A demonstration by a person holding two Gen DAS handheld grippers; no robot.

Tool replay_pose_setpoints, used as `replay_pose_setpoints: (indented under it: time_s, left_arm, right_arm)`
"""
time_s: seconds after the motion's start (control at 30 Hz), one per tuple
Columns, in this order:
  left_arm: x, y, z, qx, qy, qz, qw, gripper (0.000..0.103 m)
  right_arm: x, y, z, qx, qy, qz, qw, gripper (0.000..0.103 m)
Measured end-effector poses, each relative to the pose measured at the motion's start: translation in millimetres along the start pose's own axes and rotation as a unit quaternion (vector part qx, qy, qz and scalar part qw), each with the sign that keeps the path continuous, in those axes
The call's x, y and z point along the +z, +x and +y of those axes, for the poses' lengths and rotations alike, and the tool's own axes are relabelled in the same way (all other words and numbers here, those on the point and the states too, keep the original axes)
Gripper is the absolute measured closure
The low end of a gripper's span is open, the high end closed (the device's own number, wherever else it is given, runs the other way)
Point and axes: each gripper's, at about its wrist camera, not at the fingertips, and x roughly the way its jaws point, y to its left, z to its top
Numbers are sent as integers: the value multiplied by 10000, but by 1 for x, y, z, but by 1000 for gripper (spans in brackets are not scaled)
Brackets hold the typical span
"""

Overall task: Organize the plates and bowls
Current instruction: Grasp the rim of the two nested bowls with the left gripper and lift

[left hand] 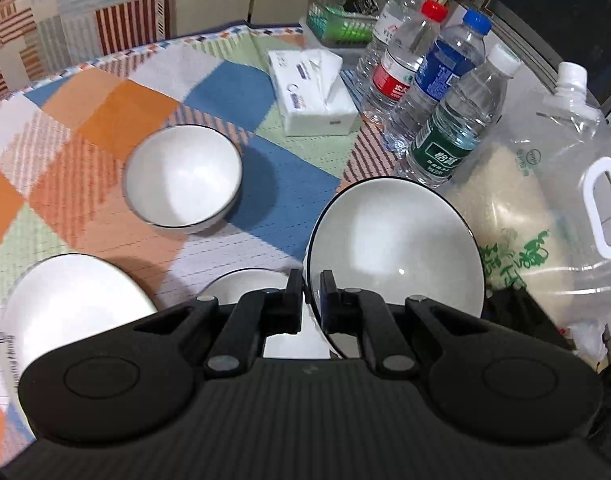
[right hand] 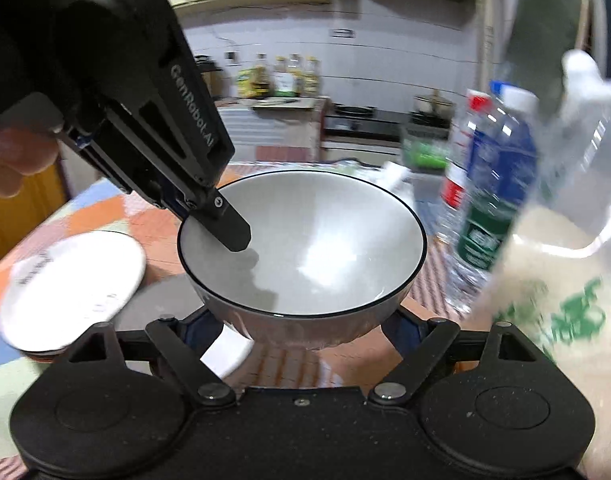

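My left gripper [left hand: 310, 294] is shut on the rim of a large white bowl with a black edge [left hand: 397, 248] and holds it tilted above the table. The same bowl [right hand: 305, 240] fills the right wrist view, with one left gripper finger [right hand: 233, 232] inside its rim. My right gripper's jaws are spread wide beneath the bowl; its fingertips are hidden behind it. A smaller white bowl [left hand: 183, 176] stands on the patchwork cloth. A white plate [left hand: 69, 304] lies at the near left and also shows in the right wrist view [right hand: 73, 284]. Another white dish [left hand: 249, 284] lies under the left gripper.
Several water bottles [left hand: 437, 92] stand at the right of the table, next to a large clear bag of rice [left hand: 545, 216]. A tissue box [left hand: 313, 92] and a green basket [left hand: 337, 20] sit at the far side. The table edge runs along the far left.
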Motion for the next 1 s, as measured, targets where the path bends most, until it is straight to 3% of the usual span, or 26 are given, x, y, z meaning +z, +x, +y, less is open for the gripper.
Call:
replay_pose_setpoints:
  time_s: [0.2,0.47,1.0]
  left_arm:
    - [-14,-15,21,218,7,56,9997,96]
    - [-34,0,40,607,16,417,9973,96]
    - [-42,27,46,911,154,593,9940,96]
  right_arm:
    - [11,-4,22,490,-350,40,9982,12]
    - [-3,13,46,903,-425,331,9945,12]
    - [-11,31,62,884,-748,852,9896,12]
